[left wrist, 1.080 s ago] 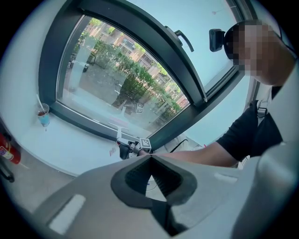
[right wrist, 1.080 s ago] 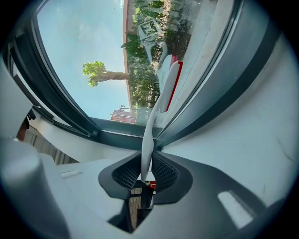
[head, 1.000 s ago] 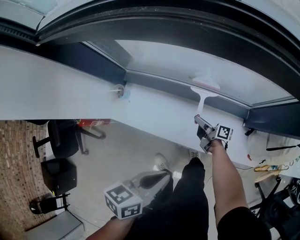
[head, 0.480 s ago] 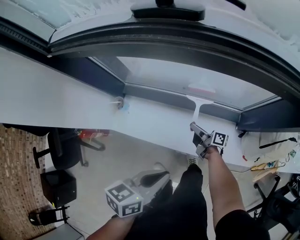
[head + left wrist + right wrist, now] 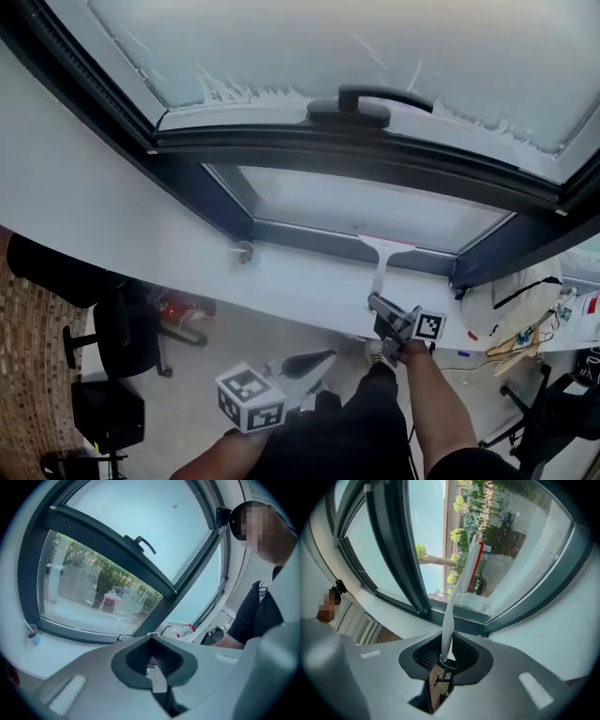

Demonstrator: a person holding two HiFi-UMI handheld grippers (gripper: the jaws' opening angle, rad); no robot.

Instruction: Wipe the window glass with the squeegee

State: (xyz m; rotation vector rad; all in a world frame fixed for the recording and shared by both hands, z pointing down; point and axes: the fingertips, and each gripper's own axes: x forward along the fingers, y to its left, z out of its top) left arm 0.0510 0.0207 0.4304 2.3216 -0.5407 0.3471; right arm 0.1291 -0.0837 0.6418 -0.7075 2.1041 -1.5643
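White squeegee (image 5: 380, 255), pinched in our right gripper (image 5: 379, 306), meets the lower window glass (image 5: 356, 206) at its bottom edge. We judge the streaky upper pane (image 5: 328, 47) unwiped. Our left gripper (image 5: 305, 364) hangs pressed together, empty.

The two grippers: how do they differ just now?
The right gripper's jaws clamp the squeegee's white handle; the left gripper's jaws are closed on nothing. The right gripper is held up toward the window; the left gripper hangs low by the person's legs. Both share the same grey design.
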